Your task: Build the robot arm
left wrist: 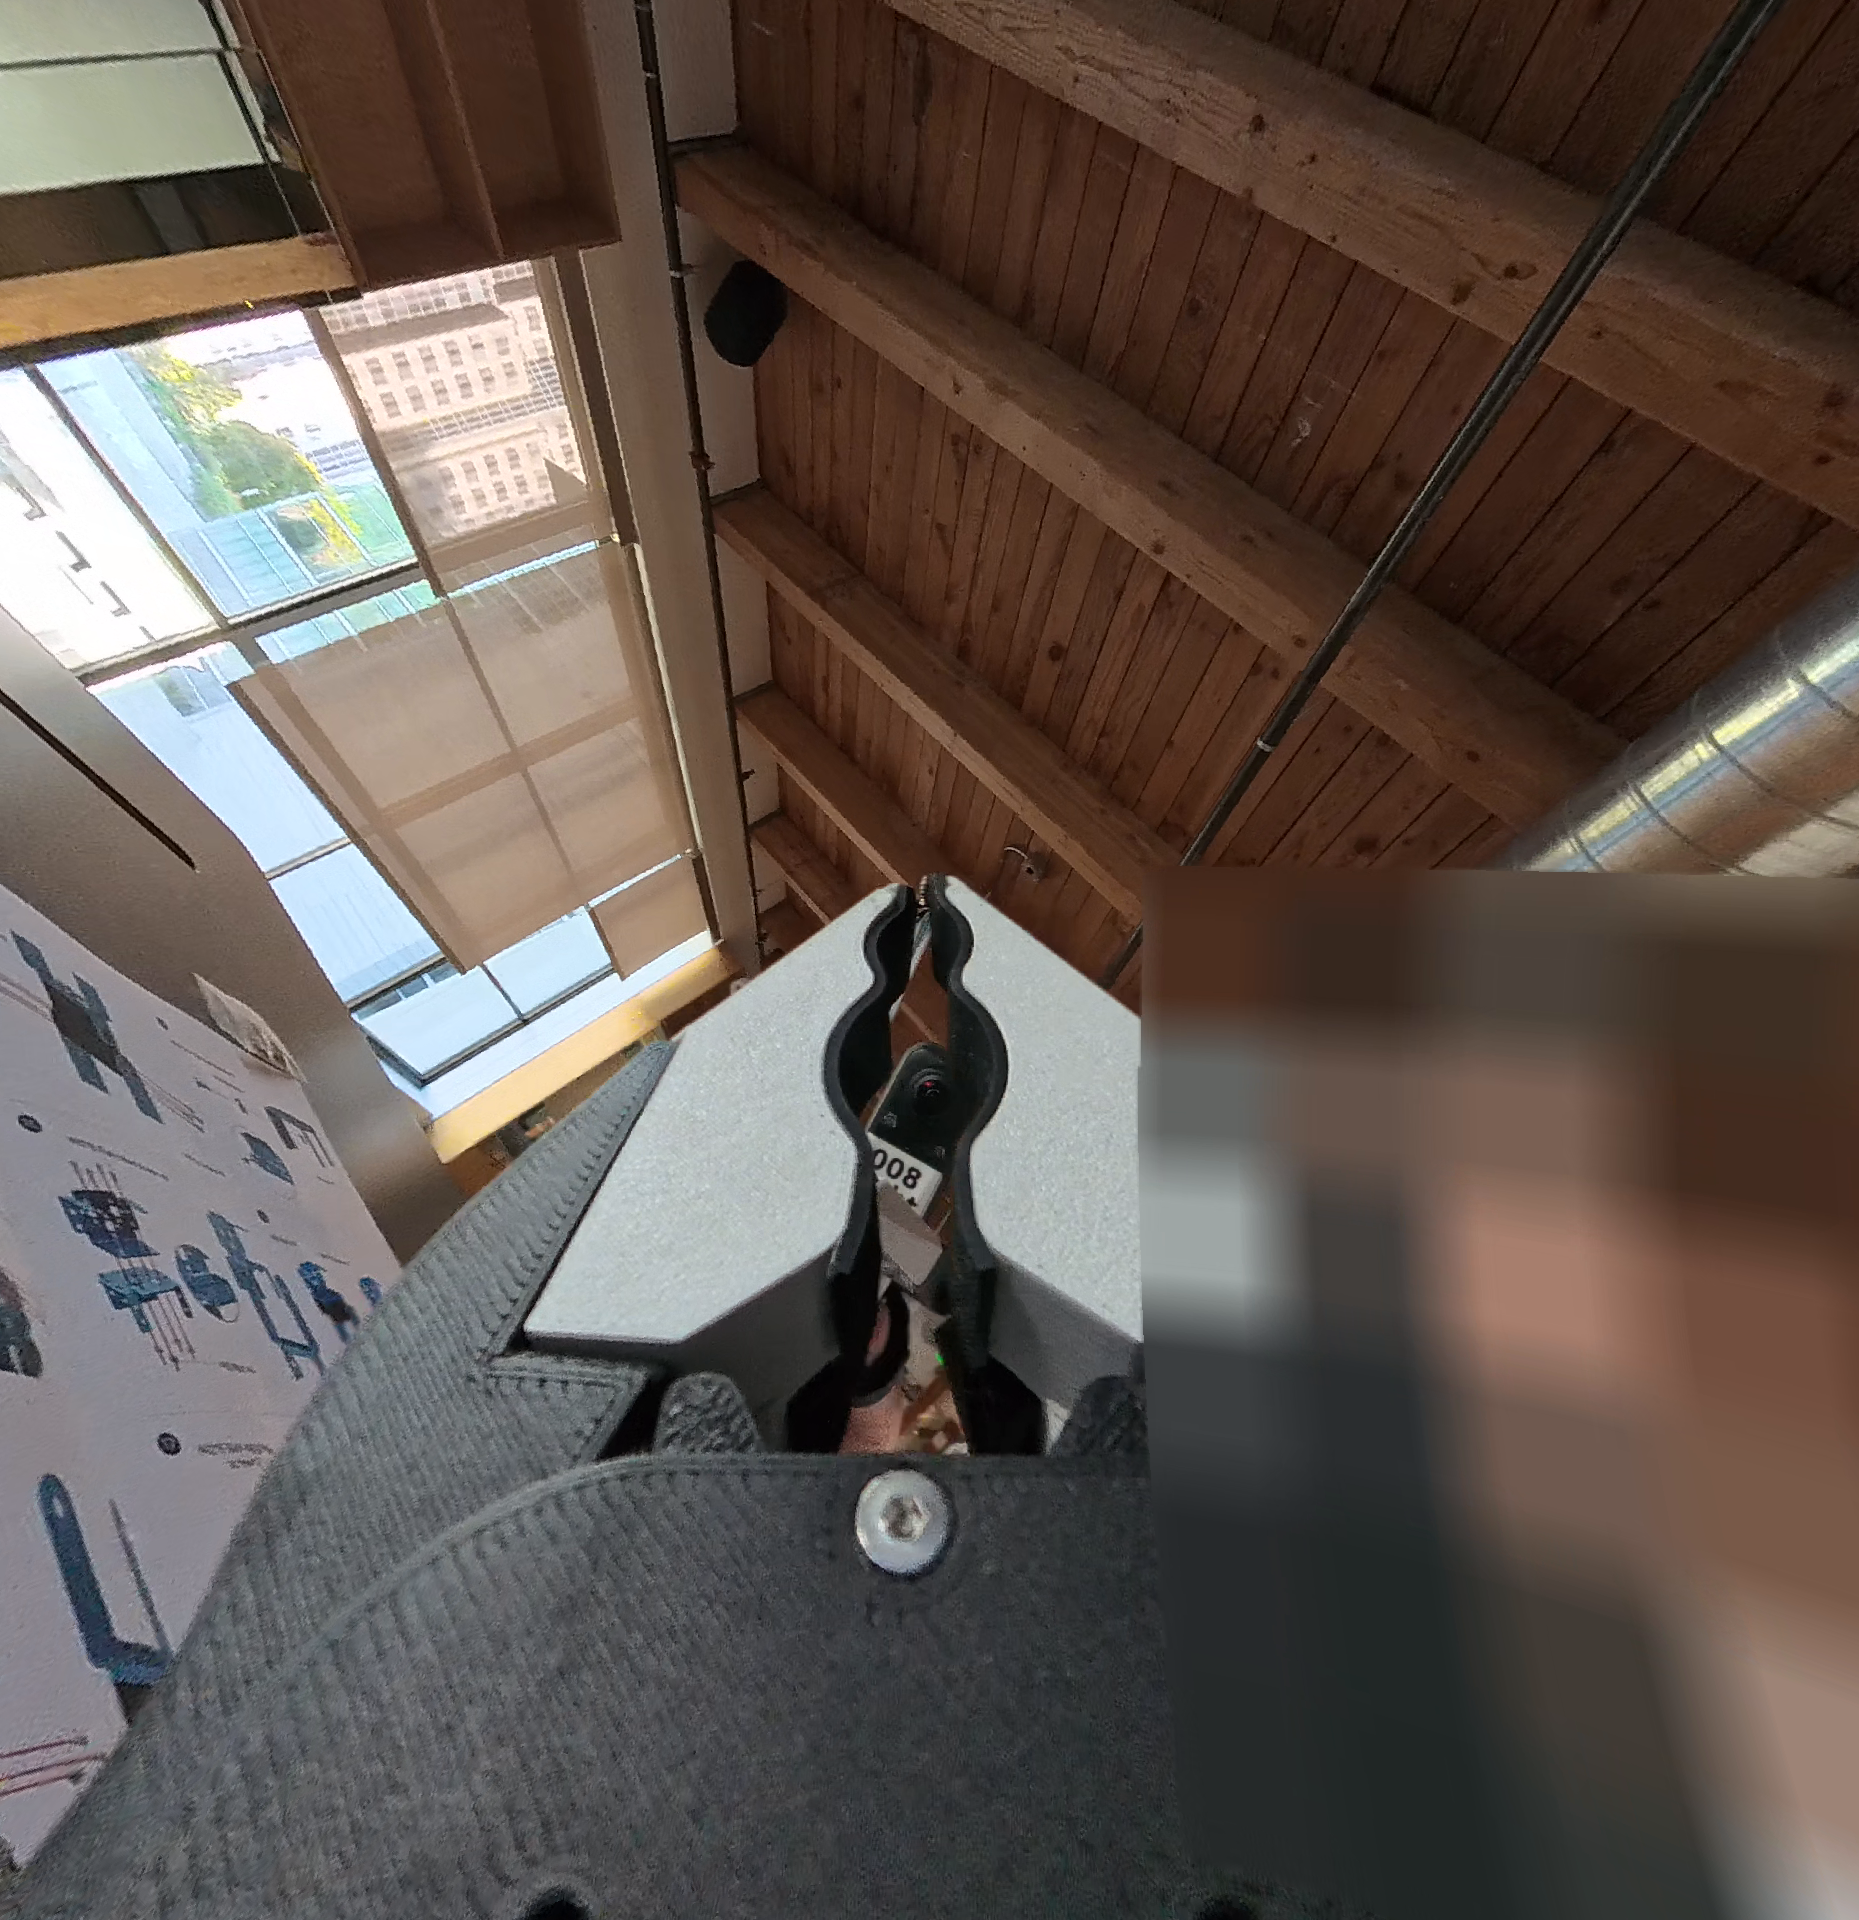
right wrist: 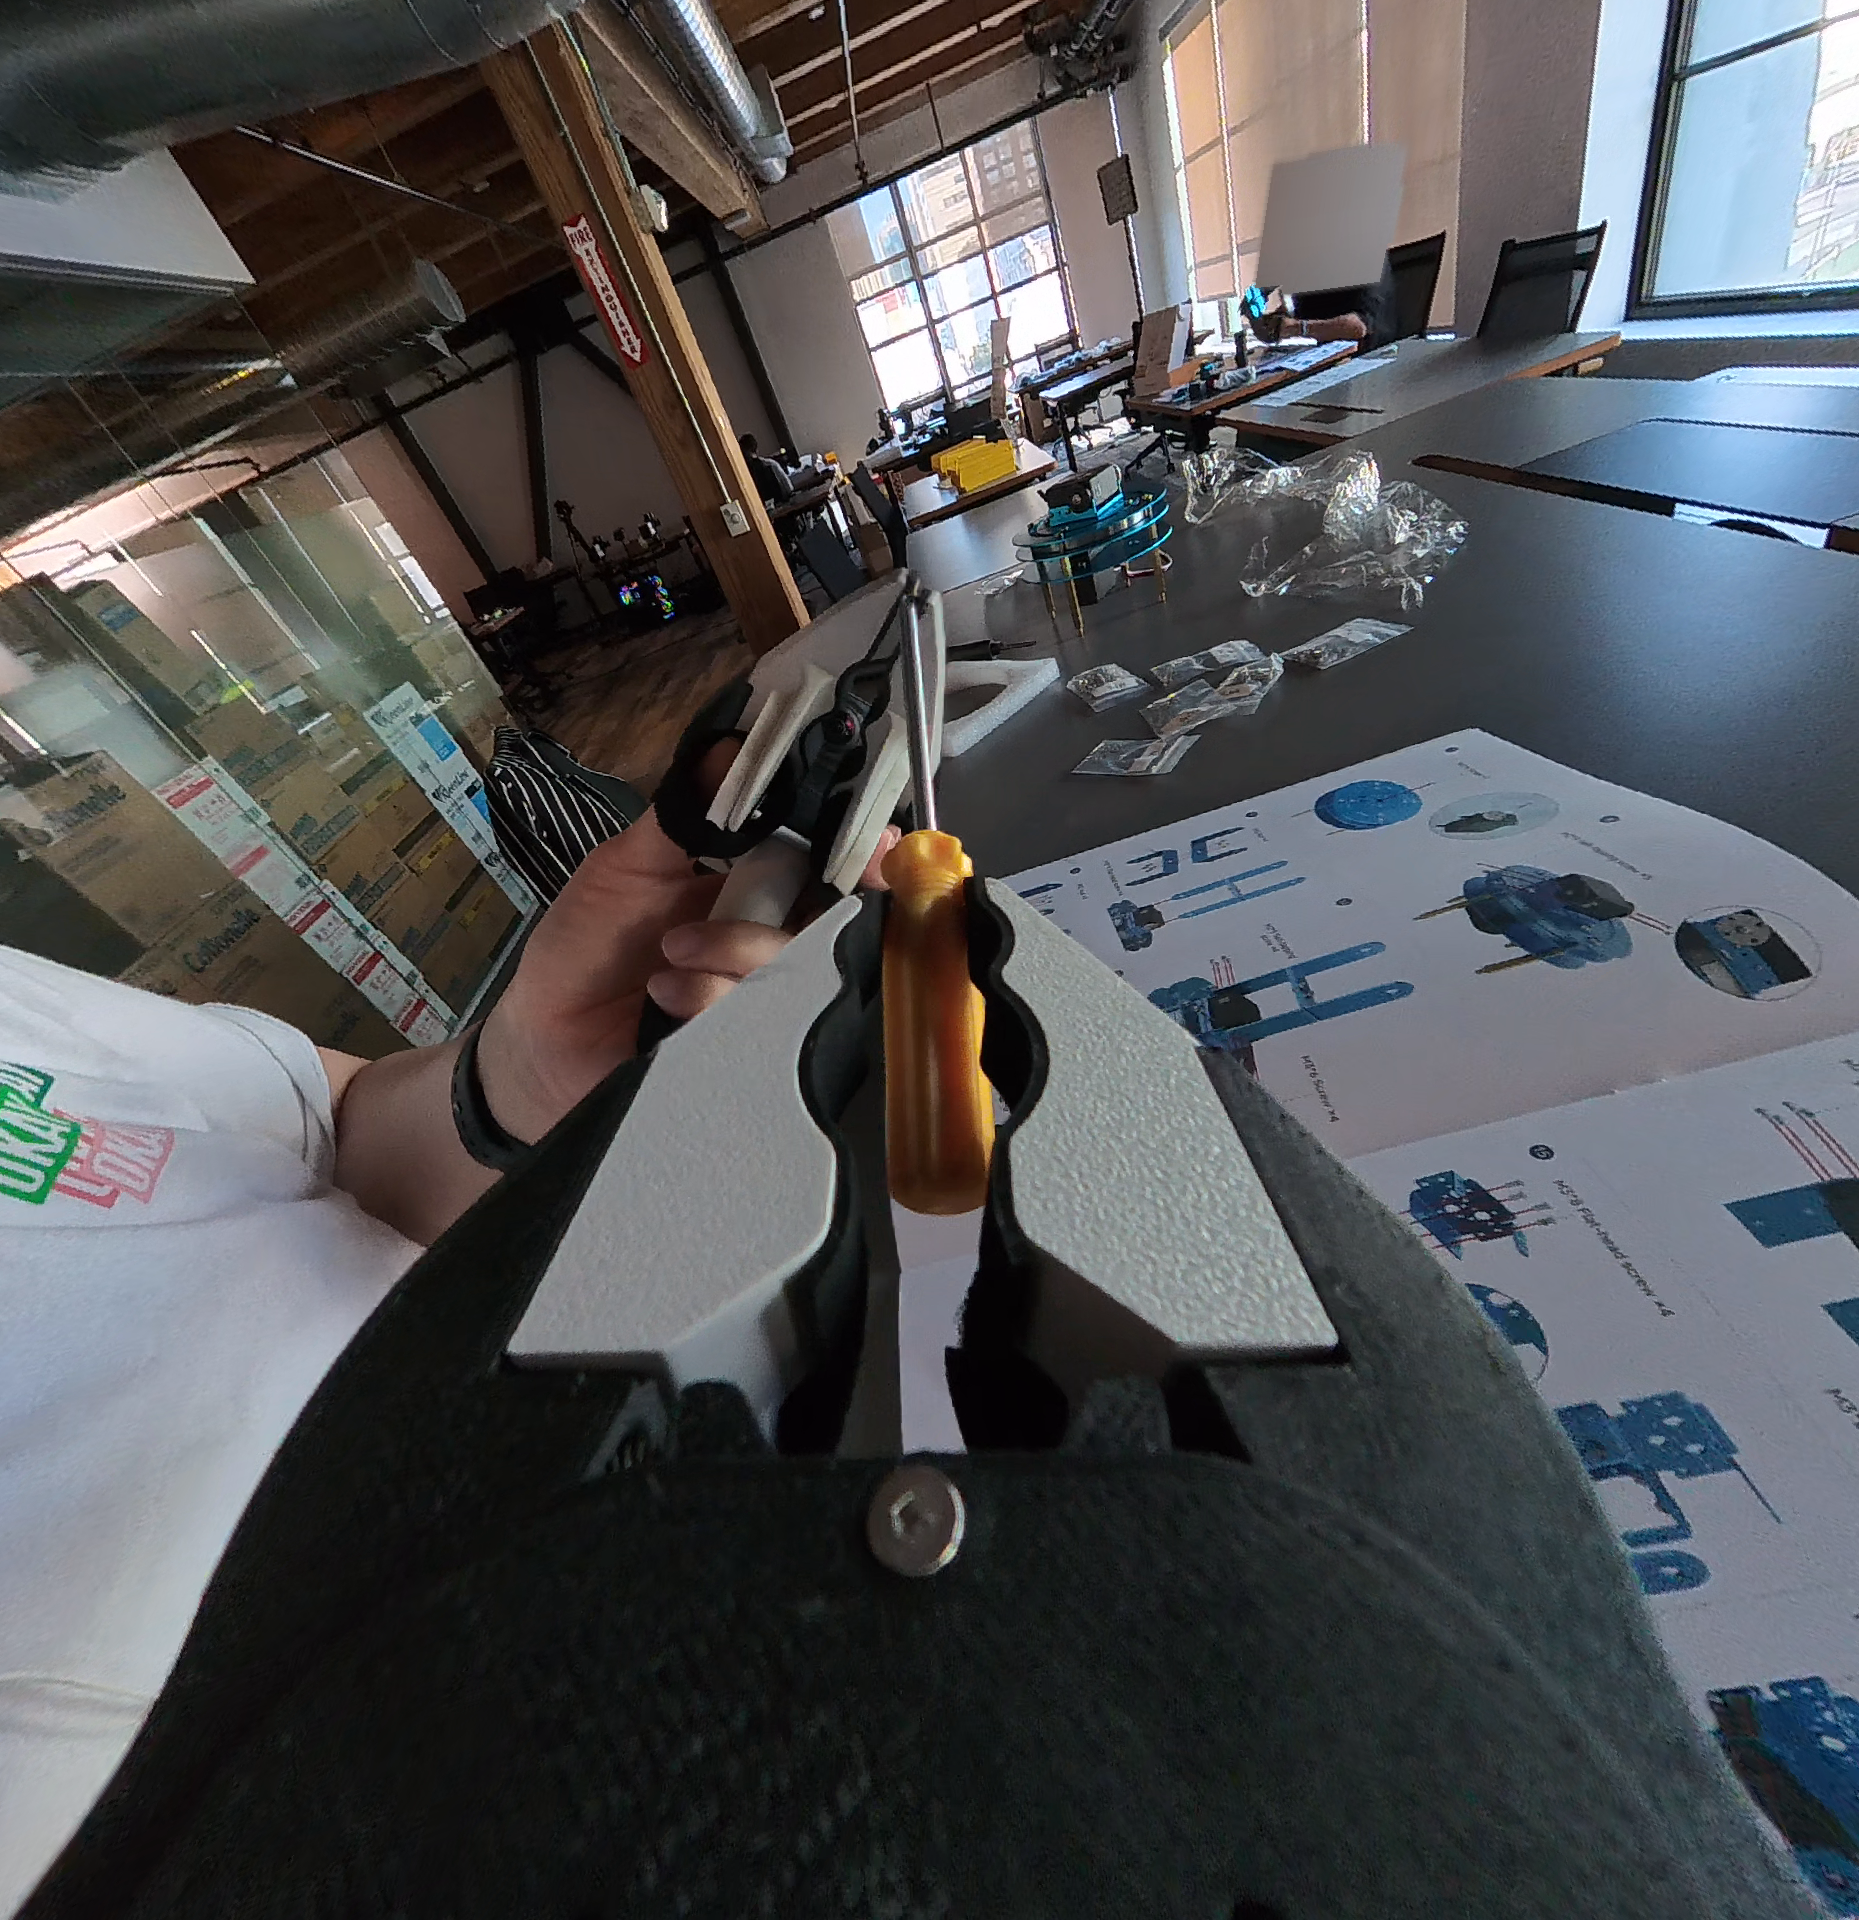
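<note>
The right gripper (right wrist: 930, 935) is seen clamped on the amber translucent plastic handle of a slim steel-shafted screwdriver (right wrist: 935, 1039), gripped mid-handle so that the shaft is kept pointing forward. At the tip of that shaft the left gripper (right wrist: 909, 613) is held in a bare hand (right wrist: 582, 966), its jaws pinched together on something small and metallic (too small to identify), apparently presented to the driver. Beside the screwdriver's handle a white printed instruction sheet with blue diagrams (right wrist: 1424, 987) is spread on the dark grey tabletop (right wrist: 1631, 675); beyond it lie small clear plastic parts bags (right wrist: 1185, 696) and a blue layered robot chassis (right wrist: 1096, 530).
</note>
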Available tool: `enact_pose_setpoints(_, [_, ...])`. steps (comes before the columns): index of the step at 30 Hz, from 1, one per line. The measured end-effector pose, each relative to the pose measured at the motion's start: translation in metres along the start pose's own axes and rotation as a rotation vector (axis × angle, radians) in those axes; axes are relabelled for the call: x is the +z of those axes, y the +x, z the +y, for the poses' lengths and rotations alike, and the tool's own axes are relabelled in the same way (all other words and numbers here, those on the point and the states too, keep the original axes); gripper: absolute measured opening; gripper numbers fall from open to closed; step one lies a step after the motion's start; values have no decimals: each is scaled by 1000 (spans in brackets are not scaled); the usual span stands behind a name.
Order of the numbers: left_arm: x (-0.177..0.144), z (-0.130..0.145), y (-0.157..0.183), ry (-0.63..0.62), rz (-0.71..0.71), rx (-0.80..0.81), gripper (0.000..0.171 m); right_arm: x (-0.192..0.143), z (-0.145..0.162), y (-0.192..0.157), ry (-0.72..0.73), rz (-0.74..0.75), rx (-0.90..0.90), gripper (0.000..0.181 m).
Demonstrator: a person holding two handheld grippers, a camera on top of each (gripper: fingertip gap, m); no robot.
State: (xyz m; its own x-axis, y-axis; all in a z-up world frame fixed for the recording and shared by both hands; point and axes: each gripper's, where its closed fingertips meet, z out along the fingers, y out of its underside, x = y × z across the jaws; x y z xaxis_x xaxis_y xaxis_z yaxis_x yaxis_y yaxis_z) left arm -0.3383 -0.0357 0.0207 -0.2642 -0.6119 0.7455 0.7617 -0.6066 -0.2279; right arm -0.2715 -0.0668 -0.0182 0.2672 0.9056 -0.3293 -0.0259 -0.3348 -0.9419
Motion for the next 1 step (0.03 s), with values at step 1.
enact_pose_setpoints(1, [0, 0, 1, 1, -2, 14, 1, 0, 0, 0, 1, 0, 8, 14])
